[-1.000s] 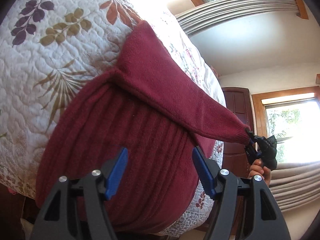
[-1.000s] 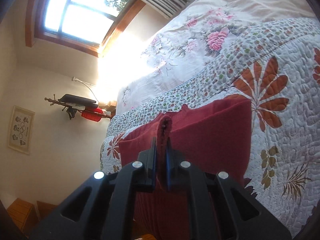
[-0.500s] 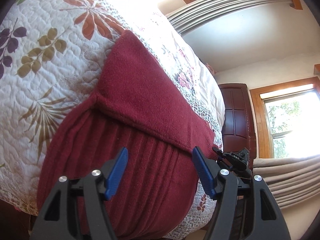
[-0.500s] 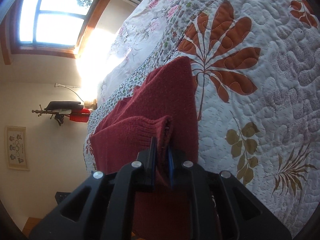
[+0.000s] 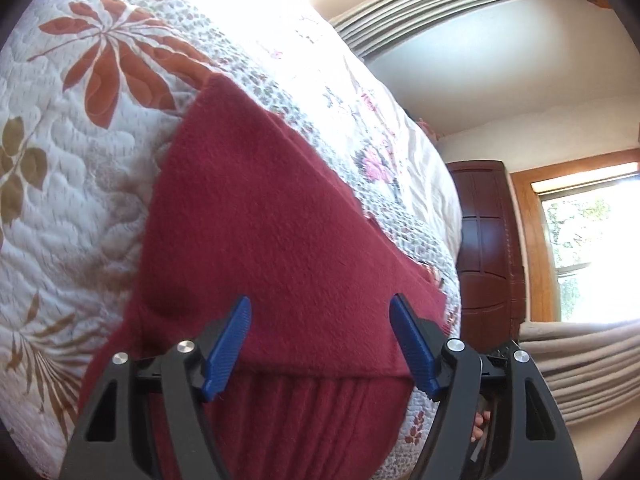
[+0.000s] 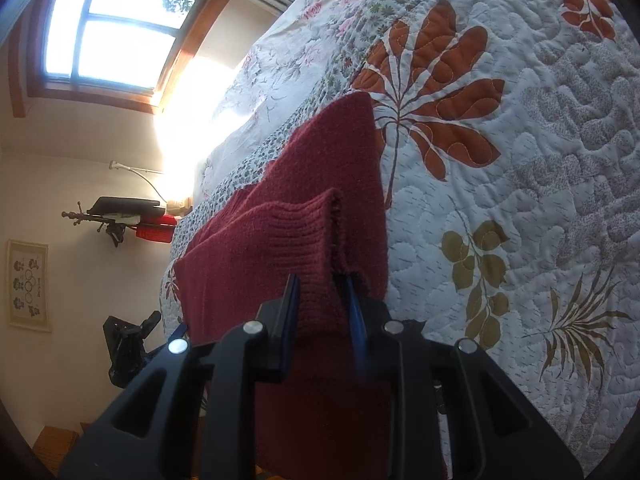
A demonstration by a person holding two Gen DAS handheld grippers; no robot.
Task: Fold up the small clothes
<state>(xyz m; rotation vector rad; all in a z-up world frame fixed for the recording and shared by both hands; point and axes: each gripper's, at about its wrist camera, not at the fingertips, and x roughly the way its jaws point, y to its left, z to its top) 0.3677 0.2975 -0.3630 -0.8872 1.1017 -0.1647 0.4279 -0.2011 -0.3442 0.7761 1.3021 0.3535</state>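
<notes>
Both grippers work the maroon sweater point(image 5: 256, 216): left gripper point(image 5: 320, 344) gapes empty, right gripper point(image 6: 322, 304) seemingly pinches its cuff point(image 6: 296, 240).

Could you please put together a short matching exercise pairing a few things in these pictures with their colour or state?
Things:
1. left gripper
2. right gripper
3. quilt
4. sweater

States:
A. dark red, lying on the bed
B. white with a leaf pattern
C. open, holding nothing
D. ribbed cuff between its fingers

Pairs: 1-C, 2-D, 3-B, 4-A
</notes>
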